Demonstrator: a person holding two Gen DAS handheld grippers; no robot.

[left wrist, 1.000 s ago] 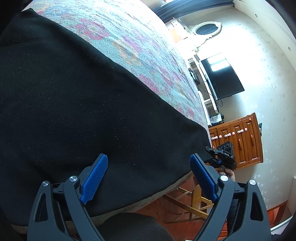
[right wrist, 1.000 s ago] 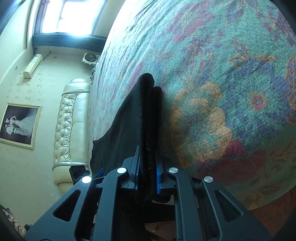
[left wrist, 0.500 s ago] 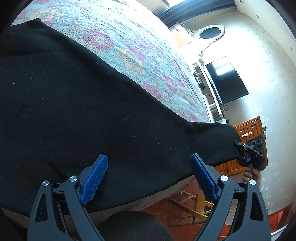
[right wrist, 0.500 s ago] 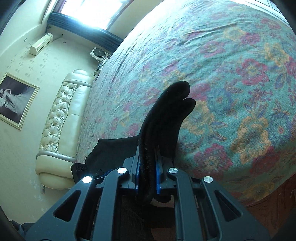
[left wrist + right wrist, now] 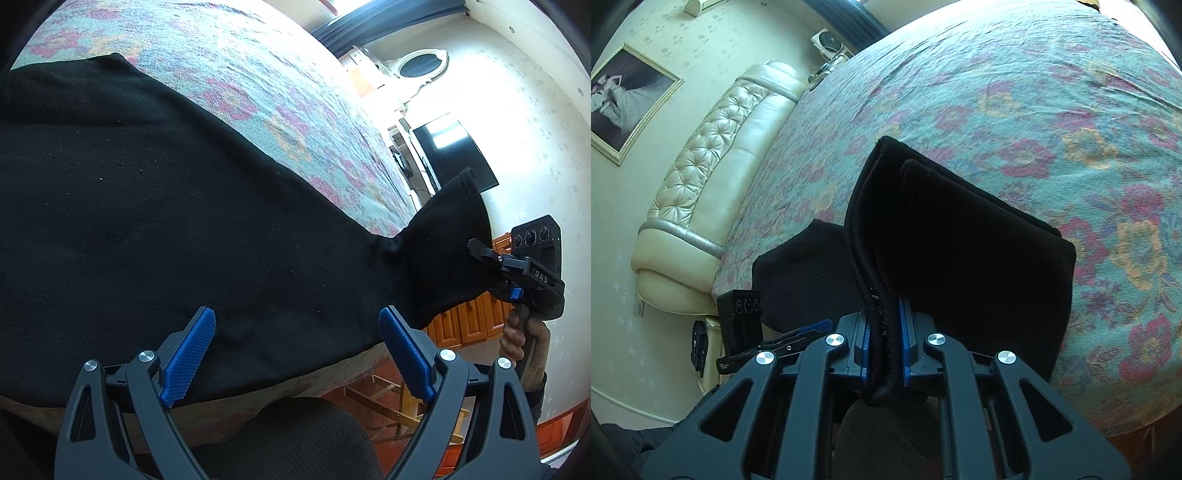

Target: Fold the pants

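Note:
Black pants (image 5: pixel 166 206) lie spread on a floral bedspread (image 5: pixel 258 85) along the bed's near edge. My left gripper (image 5: pixel 295 354) is open and empty, its blue pads (image 5: pixel 188 354) hovering over the pants' near edge. My right gripper (image 5: pixel 884 354) is shut on the pants' leg end (image 5: pixel 942 236), which it holds lifted above the bed; the layered cuff edges stick up between the jaws. In the left wrist view the right gripper (image 5: pixel 484 254) holds that end raised at the right. The left gripper (image 5: pixel 775 343) shows at the lower left of the right wrist view.
A cream tufted headboard (image 5: pixel 713 147) stands at the bed's left end. A TV (image 5: pixel 454 155) and wooden cabinet (image 5: pixel 469 317) stand against the wall past the foot. A wooden chair frame (image 5: pixel 402 398) sits below the bed edge. The floral bedspread (image 5: pixel 1052 110) stretches beyond the pants.
My right gripper has lifted the leg end off the bed edge and carried it up and toward the left gripper. The left gripper stayed open over the pants.

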